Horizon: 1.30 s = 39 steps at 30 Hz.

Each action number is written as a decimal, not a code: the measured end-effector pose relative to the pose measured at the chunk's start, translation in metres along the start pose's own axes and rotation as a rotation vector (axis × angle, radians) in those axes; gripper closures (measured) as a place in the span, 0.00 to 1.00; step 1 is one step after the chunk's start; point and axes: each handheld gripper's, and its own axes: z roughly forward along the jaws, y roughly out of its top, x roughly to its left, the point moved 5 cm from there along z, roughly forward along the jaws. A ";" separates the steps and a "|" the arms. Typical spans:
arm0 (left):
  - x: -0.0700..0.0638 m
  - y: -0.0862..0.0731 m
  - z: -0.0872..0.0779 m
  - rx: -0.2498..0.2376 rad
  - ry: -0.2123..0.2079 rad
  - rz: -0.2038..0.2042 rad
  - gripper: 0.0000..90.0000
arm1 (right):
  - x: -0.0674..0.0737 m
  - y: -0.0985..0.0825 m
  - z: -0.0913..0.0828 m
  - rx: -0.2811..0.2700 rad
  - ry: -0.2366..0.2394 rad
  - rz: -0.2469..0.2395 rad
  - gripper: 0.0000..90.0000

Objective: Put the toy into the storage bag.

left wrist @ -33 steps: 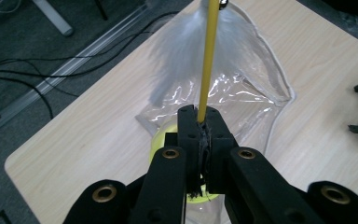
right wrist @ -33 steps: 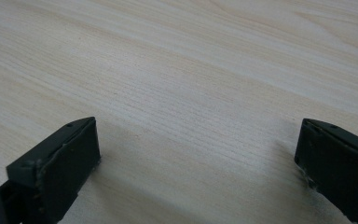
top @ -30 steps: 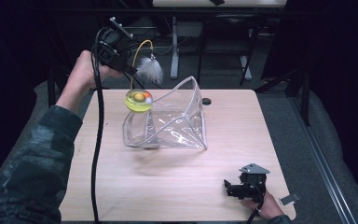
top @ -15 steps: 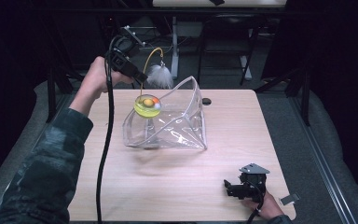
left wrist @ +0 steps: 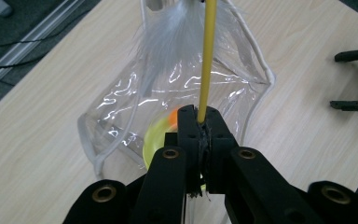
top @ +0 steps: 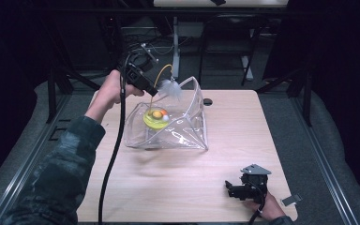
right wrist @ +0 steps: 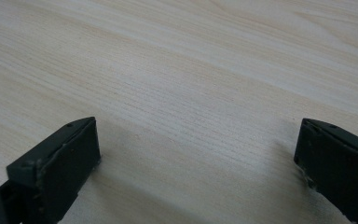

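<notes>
Pale wood tabletop carries a clear bag below the left gripper, clamped on a yellow stick; the right gripper rests with jaws spread.

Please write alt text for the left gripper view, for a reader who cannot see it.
The left claw is shut on a yellow rod with a white feather, above a clear plastic bag on a wooden table; a yellow dish shows through the plastic.

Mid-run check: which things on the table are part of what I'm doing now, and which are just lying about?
In play: yellow wand with white feather, clamped in left gripper; clear bag; yellow dish with small balls inside it.

Lying about: right gripper, open, resting on table; black table hole.
</notes>
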 end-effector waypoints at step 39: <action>0.002 -0.029 0.094 0.095 0.011 -0.065 0.97 | 0.000 0.000 0.000 -0.004 0.000 0.000 0.00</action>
